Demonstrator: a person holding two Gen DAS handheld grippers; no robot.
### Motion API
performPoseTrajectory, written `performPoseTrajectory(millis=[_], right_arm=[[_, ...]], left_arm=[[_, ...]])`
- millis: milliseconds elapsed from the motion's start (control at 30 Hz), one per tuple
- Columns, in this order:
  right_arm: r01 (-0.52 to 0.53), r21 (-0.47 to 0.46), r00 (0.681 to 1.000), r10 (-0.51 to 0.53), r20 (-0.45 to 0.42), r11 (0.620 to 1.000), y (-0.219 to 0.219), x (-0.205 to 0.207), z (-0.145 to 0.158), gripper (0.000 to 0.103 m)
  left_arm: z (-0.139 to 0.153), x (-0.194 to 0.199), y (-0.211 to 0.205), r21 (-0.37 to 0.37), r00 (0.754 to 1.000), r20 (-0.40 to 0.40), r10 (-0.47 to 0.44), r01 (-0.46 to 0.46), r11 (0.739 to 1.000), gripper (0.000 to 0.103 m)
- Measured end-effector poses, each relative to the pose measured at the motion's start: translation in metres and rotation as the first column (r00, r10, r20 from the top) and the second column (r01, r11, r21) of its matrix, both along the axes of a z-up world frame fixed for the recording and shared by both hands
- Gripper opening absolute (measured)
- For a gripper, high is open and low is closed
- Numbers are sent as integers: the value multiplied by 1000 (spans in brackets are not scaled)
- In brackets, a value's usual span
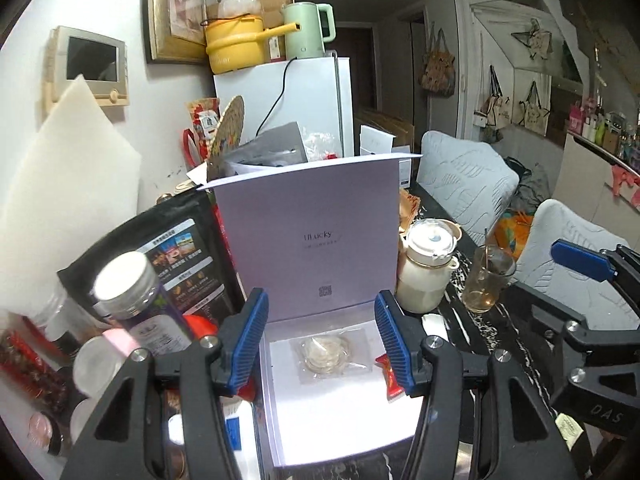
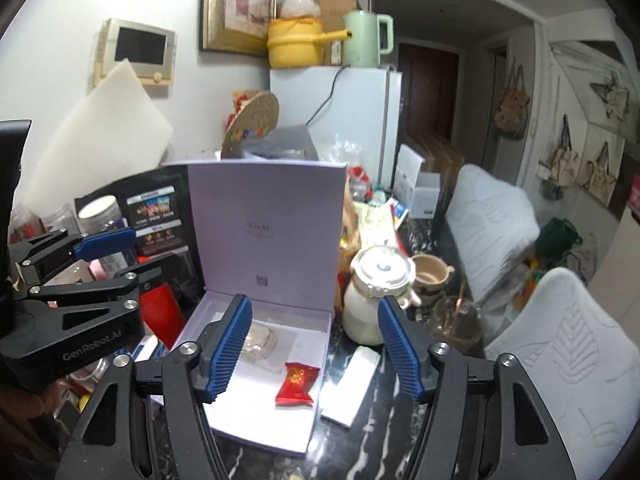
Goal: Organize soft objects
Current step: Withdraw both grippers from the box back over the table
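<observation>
Both tongs apart, empty. Red foil sweet packet [image 2: 295, 384] inside open lilac cardboard box [image 2: 280, 432], against right wall — long axis running away, just ahead of right gripper [image 2: 316, 354]; left gripper [image 1: 322, 342] farther.

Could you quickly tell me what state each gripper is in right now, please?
Left gripper: open, holding nothing, above the open box.
Right gripper: open, holding nothing.
</observation>
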State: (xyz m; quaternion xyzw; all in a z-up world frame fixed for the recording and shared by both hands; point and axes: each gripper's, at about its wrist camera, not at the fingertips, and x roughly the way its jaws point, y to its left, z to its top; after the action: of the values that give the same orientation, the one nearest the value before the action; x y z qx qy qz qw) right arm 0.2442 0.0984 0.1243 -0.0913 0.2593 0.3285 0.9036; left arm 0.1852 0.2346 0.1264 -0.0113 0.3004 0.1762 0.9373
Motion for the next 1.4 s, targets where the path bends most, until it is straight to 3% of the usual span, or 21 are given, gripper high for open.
performPoseTrajectory(millis=[67,100,133,433,633,833,1400], right_arm=[[4,12,1000,-4,11,1000,-7,-7,4,74],[6,20,1000,-6,14,1000,-12,-11,8,75],[9,28,1000,-9,17,1000,-17,-15,10,77],[28,64,998,-32,51,998,-45,-45,21,90],[26,82,997,-32,71,996,-62,-72,22,92],[43,76,995,-50,87,996,-76,-96,14,94],[94,73,993,-99,71,993,-119,-161,-23,94]], left_arm=[[3,-7,-4,-1,1000,6,3,-3,1000,75],[5,-10,-5,3,1000,11,5,-5,1000,95],[9,-18,-9,14,999,37,6,-6,1000,103],[25,-60,-33,57,995,101,-13,7,998,103],[22,-82,-45,52,992,113,-51,46,998,103],[14,-104,-62,103,988,122,-92,80,992,103],[-25,-156,-104,40,978,85,-190,188,981,103]])
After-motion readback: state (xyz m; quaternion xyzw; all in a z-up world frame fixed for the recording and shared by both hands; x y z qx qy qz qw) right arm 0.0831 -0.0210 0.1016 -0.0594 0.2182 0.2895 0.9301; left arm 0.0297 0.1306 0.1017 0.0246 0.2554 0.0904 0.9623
